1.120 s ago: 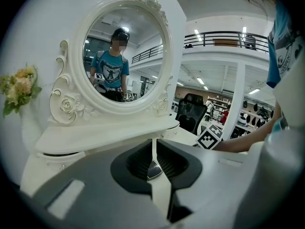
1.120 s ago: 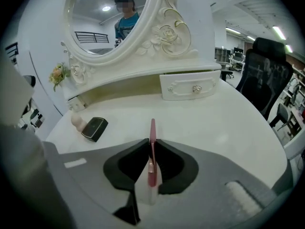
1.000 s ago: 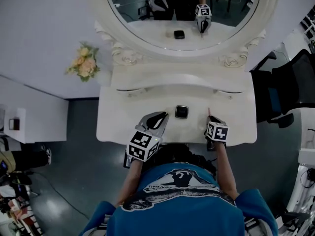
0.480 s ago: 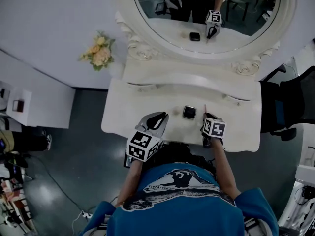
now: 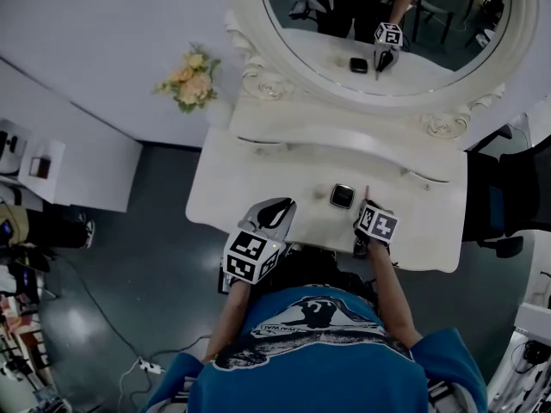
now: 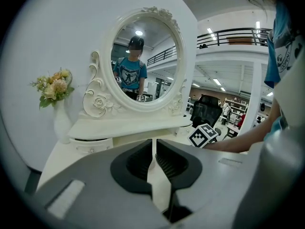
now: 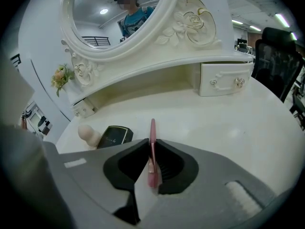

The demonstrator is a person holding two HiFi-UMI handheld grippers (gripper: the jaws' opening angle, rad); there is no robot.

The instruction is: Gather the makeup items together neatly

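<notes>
On the white dressing table (image 5: pixel 225 189) lies a black square compact (image 5: pixel 343 196), with a beige sponge (image 7: pixel 88 133) just left of the compact (image 7: pixel 113 136) in the right gripper view. My right gripper (image 5: pixel 368 203) is shut on a slim pink pencil (image 7: pixel 152 140), whose tip sticks forward past the jaws and sits just right of the compact. My left gripper (image 5: pixel 284 206) hovers over the table's front edge, left of the compact, jaws together with nothing between them (image 6: pixel 153 147). The right gripper's marker cube (image 6: pixel 204 135) shows in the left gripper view.
An oval mirror (image 5: pixel 430 33) in a carved white frame rises behind the table, with small drawers (image 7: pixel 224 82) under its shelf. A vase of flowers (image 5: pixel 194 80) stands at the far left. A black office chair (image 5: pixel 516 196) is right of the table.
The right gripper with the pink pencil has moved left, closer to the compact. The left gripper has drifted left, away from the compact. The head view has swung, so the table sits further right.
</notes>
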